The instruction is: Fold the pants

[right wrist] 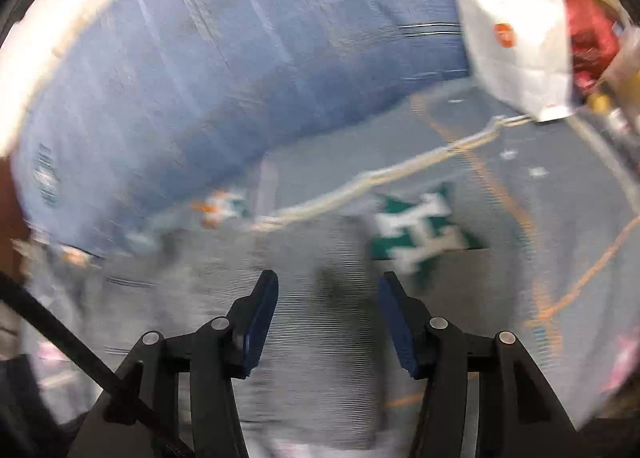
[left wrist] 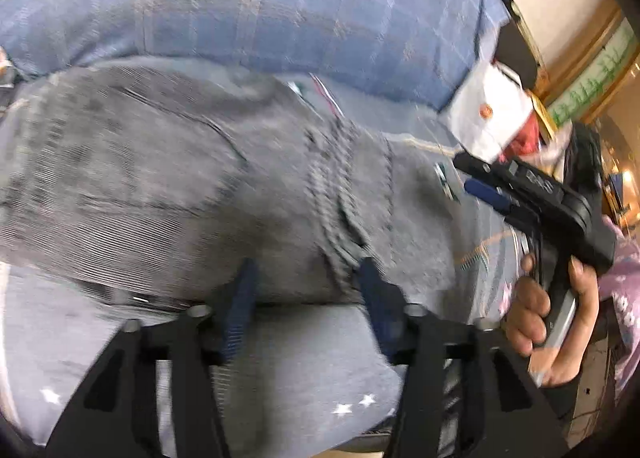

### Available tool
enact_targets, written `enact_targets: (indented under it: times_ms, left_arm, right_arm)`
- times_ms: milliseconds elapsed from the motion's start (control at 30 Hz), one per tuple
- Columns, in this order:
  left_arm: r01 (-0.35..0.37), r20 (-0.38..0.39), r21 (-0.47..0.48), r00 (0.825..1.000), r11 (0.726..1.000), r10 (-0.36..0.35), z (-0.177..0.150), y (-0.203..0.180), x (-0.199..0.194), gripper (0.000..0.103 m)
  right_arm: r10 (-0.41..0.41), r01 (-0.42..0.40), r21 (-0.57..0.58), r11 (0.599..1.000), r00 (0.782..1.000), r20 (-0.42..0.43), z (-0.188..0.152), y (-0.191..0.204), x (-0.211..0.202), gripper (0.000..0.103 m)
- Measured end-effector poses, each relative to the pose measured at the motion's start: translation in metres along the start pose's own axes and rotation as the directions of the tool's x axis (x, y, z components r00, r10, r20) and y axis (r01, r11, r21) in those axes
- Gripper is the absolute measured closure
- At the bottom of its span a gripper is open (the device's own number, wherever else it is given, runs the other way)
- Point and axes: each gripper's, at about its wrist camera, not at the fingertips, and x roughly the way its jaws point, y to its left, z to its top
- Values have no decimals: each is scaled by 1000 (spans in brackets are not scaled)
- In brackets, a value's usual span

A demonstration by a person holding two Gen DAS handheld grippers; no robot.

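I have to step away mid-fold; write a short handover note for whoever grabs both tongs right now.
Left tongs: open, holding nothing, at the near edge of the grey pants.
Right tongs: open, empty, hovering over grey cloth, probably the same pants.
Pants lie bunched on the bed sheet, in front of the blue plaid quilt; a white paper bag sits beyond.
Done: no neat fold visible; frames are blurred.
Left: grasp, flatten, fold.

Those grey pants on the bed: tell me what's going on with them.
A person is working on the grey pants with a handheld gripper in each hand. The pants lie bunched on the bed sheet in front of a blue plaid duvet. Both the left gripper and right gripper are open, holding nothing.
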Motion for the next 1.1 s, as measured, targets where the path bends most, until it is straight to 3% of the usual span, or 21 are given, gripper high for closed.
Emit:
enact_targets:
  times_ms: [67, 133, 267, 500, 600, 767, 933, 1000, 1100]
  left_arm:
    - [-28, 44, -20, 999, 999, 29, 8, 12, -8, 29]
    - [-47, 73, -59, 996, 997, 51, 10, 26, -13, 28]
    - [-71, 91, -114, 992, 991, 82, 20, 48, -9, 28]
    - [-55, 160, -211, 983, 976, 91, 14, 109, -17, 28]
    - [-90, 170, -319, 974, 944, 150, 13, 137, -19, 28]
    - [-17, 170, -428, 980, 903, 99, 23, 169, -29, 28]
    - [-48, 226, -484, 958, 874, 178, 20, 185, -54, 28]
    - [-74, 218, -482, 955, 873, 201, 22, 188, -58, 28]
    - [-120, 147, -513, 963, 850, 224, 19, 199, -52, 29]
  right_arm:
    - [88, -88, 4, 996, 996, -10, -6, 18, 6, 48]
    - [155, -154, 9, 988, 988, -23, -14, 38, 19, 43]
    - [188, -187, 14, 982, 982, -35, -30, 57, 39, 42]
    - [283, -285, 36, 958, 958, 44, -44, 64, 49, 24]
    - [307, -307, 5, 952, 952, 10, -46, 74, 57, 23]
    - [329, -333, -30, 942, 939, -100, -57, 95, 76, 23]
    - [323, -336, -58, 940, 933, -162, -73, 112, 92, 23]
    - [329, -350, -90, 932, 926, -185, -78, 120, 93, 23]
    - [340, -371, -149, 917, 920, -197, -86, 134, 89, 24]
